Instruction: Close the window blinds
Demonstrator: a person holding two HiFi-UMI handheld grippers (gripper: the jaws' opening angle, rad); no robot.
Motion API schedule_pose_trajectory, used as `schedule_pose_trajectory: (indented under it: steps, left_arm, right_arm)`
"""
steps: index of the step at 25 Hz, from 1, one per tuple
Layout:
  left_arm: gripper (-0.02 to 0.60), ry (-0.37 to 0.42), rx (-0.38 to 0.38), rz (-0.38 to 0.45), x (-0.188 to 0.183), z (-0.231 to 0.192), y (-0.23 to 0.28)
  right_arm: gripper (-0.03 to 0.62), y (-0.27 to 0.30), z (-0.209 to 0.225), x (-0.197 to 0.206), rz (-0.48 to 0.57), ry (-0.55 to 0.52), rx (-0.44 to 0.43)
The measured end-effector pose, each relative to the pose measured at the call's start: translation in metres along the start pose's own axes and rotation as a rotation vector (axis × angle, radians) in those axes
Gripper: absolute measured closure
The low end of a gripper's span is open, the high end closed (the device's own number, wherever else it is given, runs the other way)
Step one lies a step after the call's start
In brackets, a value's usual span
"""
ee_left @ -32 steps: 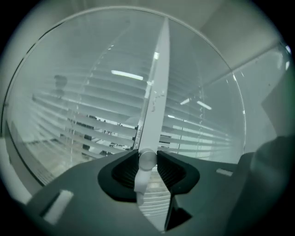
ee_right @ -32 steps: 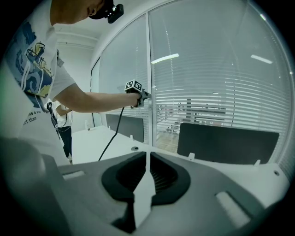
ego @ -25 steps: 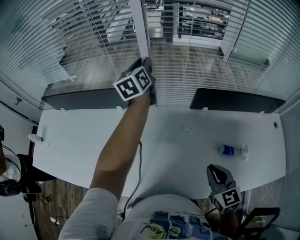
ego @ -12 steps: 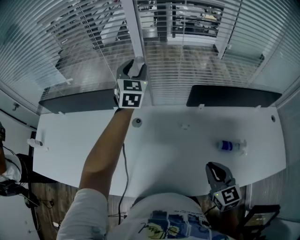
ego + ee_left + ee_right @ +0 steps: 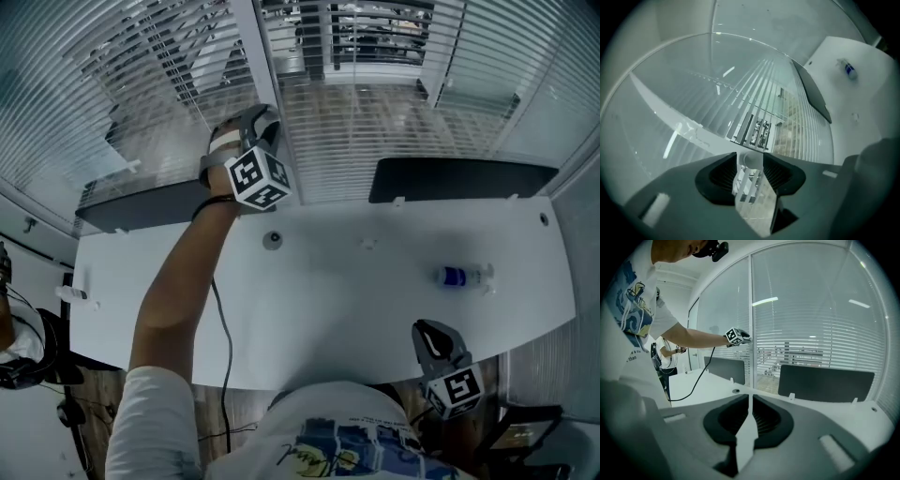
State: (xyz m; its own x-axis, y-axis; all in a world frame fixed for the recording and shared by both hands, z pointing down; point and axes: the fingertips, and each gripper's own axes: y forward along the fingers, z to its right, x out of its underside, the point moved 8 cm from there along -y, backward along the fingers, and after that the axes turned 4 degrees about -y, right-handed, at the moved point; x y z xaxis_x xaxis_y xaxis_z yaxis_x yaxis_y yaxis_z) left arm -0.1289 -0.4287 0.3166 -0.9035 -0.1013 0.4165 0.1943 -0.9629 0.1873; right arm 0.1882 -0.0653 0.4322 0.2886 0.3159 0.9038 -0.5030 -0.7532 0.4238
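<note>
Tilt wand (image 5: 750, 160) step, upper left: left gripper (image 5: 261, 117) just eased apart, wand loose between; next clamp, roll. Right gripper (image 5: 429, 333) closed, empty.

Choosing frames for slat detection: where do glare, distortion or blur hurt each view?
Head view: fisheye bows the blinds and desk edge. Left gripper view: dim, bluish, light streaks glaring on the glass, black corners. Right gripper view: ceiling-light reflections on the window pane, soft foreground.
</note>
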Motion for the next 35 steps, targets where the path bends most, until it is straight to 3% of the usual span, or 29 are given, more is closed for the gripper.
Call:
schedule_pose_trajectory:
  steps: [4, 9, 11, 14, 16, 23, 29, 35]
  left_arm:
    - [0.41, 0.181, 0.006, -0.009, -0.001, 0.003, 0.005]
    - [0.447, 0.294, 0.018, -0.028, 0.002, 0.011, 0.012]
    - [0.448, 0.31, 0.013, -0.029, 0.001, 0.011, 0.012]
    - [0.449, 0.275, 0.018, -0.029, -0.002, 0.011, 0.013]
    - [0.449, 0.217, 0.005, -0.024, -0.002, 0.01, 0.013]
    - [0.453, -0.098, -0.039, -0.002, 0.002, 0.005, 0.011]
    - [0.453, -0.409, -0.054, 0.004, 0.006, 0.002, 0.014]
    - [0.453, -0.604, -0.07, 0.014, 0.008, -0.001, 0.011]
  right_arm:
    - [0.574, -0.008, -0.005, 0.003, 0.005, 0.004, 0.021]
    - [0.574, -0.017, -0.008, 0.008, -0.005, 0.014, 0.052]
    - [0.576, -0.021, -0.009, 0.008, -0.006, 0.017, 0.062]
    - [0.574, -0.025, -0.009, 0.01, -0.01, 0.023, 0.073]
    - [0.576, -0.025, -0.009, 0.009, -0.006, 0.024, 0.08]
    - [0.575, -0.029, -0.01, 0.013, -0.013, 0.021, 0.085]
    - [0.576, -0.029, -0.007, 0.008, -0.022, 0.014, 0.081]
    - [0.576, -0.03, -0.002, 0.007, -0.027, 0.01, 0.079]
